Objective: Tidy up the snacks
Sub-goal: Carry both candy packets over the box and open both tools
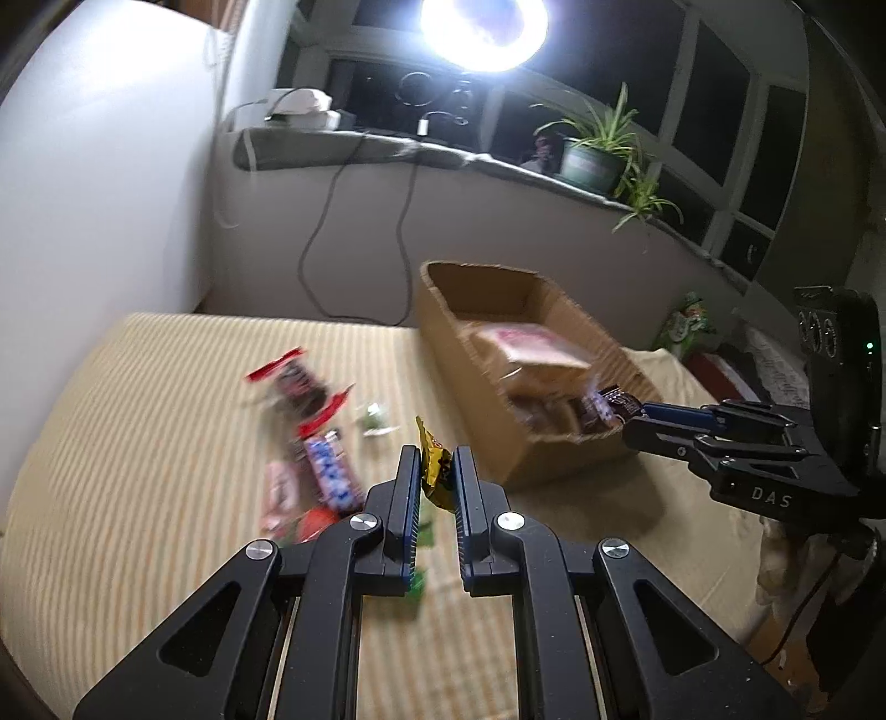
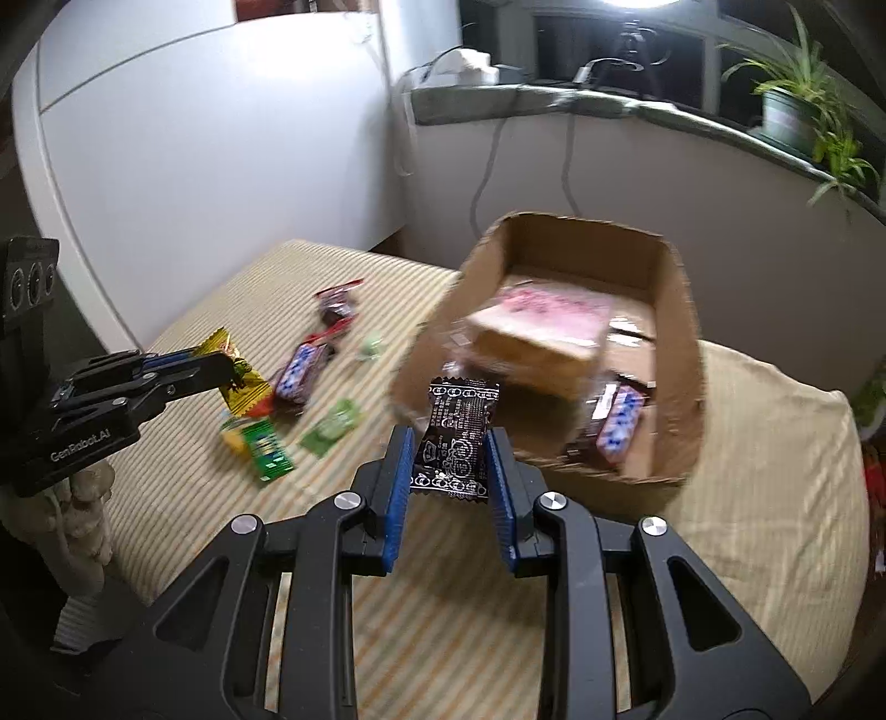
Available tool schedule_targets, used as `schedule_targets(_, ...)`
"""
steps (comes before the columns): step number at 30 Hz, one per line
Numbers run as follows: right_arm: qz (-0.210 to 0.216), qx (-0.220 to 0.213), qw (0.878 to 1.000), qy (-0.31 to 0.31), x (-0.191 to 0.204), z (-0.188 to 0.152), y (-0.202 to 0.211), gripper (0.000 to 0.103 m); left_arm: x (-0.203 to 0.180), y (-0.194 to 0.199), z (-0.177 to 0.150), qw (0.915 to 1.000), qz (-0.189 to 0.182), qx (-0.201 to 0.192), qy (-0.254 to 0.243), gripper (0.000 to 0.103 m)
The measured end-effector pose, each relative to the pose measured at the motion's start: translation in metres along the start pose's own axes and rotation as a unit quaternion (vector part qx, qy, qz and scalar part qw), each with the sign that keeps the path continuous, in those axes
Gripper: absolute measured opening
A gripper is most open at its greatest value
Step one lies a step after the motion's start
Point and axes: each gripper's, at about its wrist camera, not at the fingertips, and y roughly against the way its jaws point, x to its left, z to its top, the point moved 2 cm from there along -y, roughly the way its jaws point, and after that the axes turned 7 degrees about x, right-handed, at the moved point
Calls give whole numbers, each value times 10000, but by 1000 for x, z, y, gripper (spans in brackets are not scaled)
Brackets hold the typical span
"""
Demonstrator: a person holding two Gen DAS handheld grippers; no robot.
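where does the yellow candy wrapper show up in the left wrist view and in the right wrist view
Left wrist view: yellow candy wrapper sits at lower centre, pinched between the left gripper pads.
Right wrist view: the wrapper is at the left edge, held at the left gripper's tip.
Shared landmark: the cardboard box, to the wrapper's right in both views.

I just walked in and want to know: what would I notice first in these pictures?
Probably the two grippers, each pinching a snack. The left gripper holds a gold wrapper and the right gripper a dark brown packet, both above the striped tablecloth. Just behind sits an open cardboard box with wrapped bread inside, and a bright lamp glares at the window.
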Motion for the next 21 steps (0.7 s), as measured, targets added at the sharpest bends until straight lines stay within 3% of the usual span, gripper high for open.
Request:
schedule_targets(10, -286, -74, 9988, -380, -53, 15, -2, 28, -39, -31, 31, 9992, -265, -3, -303, 10)
schedule_targets(21, -440, 38, 9975, -553, -82, 18, -18, 28, -71, -58, 49, 9974, -422, 75, -571, 10)
